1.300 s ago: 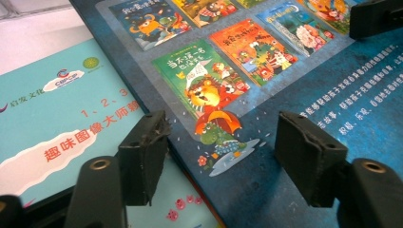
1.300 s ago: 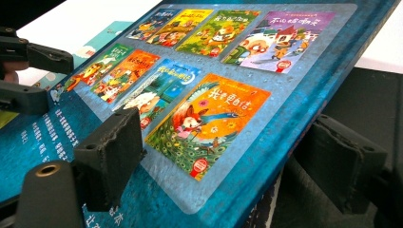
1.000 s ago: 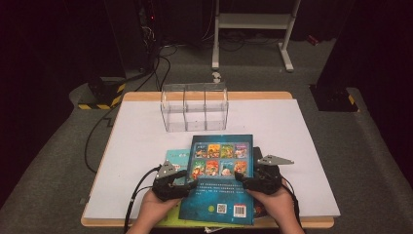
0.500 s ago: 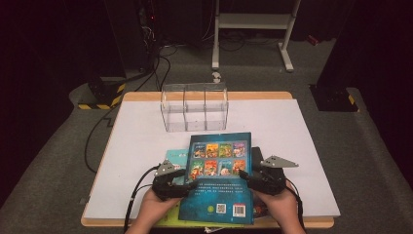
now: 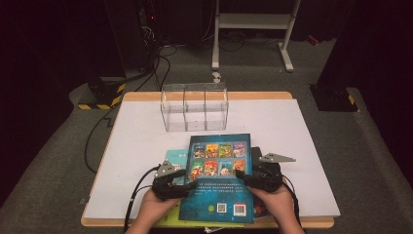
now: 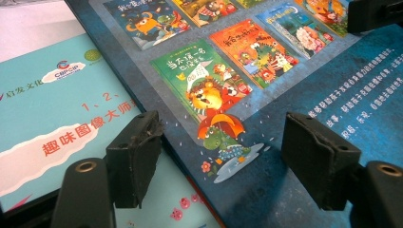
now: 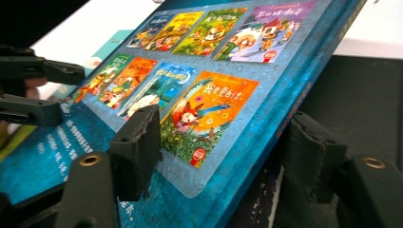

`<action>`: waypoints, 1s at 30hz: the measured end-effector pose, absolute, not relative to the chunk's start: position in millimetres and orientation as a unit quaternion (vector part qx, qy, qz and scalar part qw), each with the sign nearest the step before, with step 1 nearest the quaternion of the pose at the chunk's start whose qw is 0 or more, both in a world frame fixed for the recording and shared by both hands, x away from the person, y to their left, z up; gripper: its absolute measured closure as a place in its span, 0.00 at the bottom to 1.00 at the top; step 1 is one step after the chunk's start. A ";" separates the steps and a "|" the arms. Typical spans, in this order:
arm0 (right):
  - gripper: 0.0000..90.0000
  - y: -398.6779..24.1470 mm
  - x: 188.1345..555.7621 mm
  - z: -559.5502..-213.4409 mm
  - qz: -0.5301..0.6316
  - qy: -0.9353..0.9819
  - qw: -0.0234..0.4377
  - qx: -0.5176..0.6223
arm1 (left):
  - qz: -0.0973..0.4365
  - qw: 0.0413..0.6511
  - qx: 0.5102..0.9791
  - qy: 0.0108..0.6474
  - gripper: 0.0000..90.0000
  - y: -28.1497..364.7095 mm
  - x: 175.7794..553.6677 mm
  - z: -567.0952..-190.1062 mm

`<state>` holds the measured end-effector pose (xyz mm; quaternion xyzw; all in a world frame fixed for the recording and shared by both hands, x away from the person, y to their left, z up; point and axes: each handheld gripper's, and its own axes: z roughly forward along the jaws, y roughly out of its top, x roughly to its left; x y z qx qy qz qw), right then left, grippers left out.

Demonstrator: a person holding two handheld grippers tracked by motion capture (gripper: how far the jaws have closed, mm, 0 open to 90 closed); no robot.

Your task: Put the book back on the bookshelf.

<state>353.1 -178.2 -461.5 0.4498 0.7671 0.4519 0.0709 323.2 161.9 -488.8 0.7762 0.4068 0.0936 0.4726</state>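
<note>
Both grippers meet a dark blue hardcover picture book (image 5: pixel 219 178) from opposite sides. Left gripper (image 5: pixel 170 181) has just closed slightly; its jaws stand apart over the book's left edge, one above a pale turquoise booklet (image 6: pixel 57 109) beside it. Right gripper (image 5: pixel 260 176) has just opened further, jaws astride the book's raised right edge, one on the cover, one below. Beyond the book stands a clear plastic compartment box (image 5: pixel 195 107) on the white tabletop (image 5: pixel 302 126).
</note>
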 end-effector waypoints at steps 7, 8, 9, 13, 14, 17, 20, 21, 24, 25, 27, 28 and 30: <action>0.49 -181.0 351.7 -458.7 0.454 0.768 0.068 0.446 | 0.092 0.470 0.777 0.409 0.33 161.8 323.2 -489.0; 0.49 -180.7 350.1 -458.1 0.455 0.769 0.074 0.443 | 0.092 0.470 0.777 0.409 0.33 161.6 323.2 -489.0; 0.49 -180.3 348.8 -457.3 0.454 0.771 0.080 0.440 | 0.092 0.470 0.777 0.409 0.33 161.7 323.3 -488.9; 0.50 -177.6 341.2 -450.6 0.458 0.772 0.109 0.427 | 0.084 0.475 0.776 0.407 0.33 163.2 324.3 -488.4; 0.50 -177.6 341.2 -450.6 0.458 0.772 0.109 0.427 | 0.081 0.477 0.774 0.407 0.33 163.7 324.6 -488.4; 0.50 -175.0 334.3 -443.6 0.462 0.773 0.132 0.414 | 0.067 0.482 0.770 0.413 0.29 166.7 327.4 -488.6; 0.50 -174.1 331.1 -440.3 0.466 0.773 0.143 0.406 | 0.055 0.486 0.766 0.418 0.26 168.3 329.0 -489.0; 0.50 -172.9 327.5 -437.1 0.471 0.772 0.154 0.398 | 0.041 0.493 0.759 0.424 0.24 170.0 330.9 -489.3; 0.50 -171.7 323.8 -433.4 0.474 0.773 0.168 0.387 | 0.030 0.496 0.755 0.427 0.21 171.3 333.0 -489.3; 0.49 -170.5 320.6 -430.6 0.477 0.772 0.179 0.379 | 0.024 0.500 0.752 0.429 0.18 171.7 334.2 -489.4; 0.50 -170.1 319.0 -429.3 0.478 0.773 0.184 0.375 | 0.014 0.504 0.749 0.430 0.17 172.7 336.5 -489.6; 0.50 -169.7 317.7 -428.1 0.479 0.773 0.187 0.372 | 0.008 0.507 0.747 0.431 0.16 172.9 337.4 -489.7; 0.50 -169.4 316.0 -426.6 0.482 0.772 0.192 0.367 | -0.002 0.513 0.742 0.431 0.16 172.5 338.8 -490.0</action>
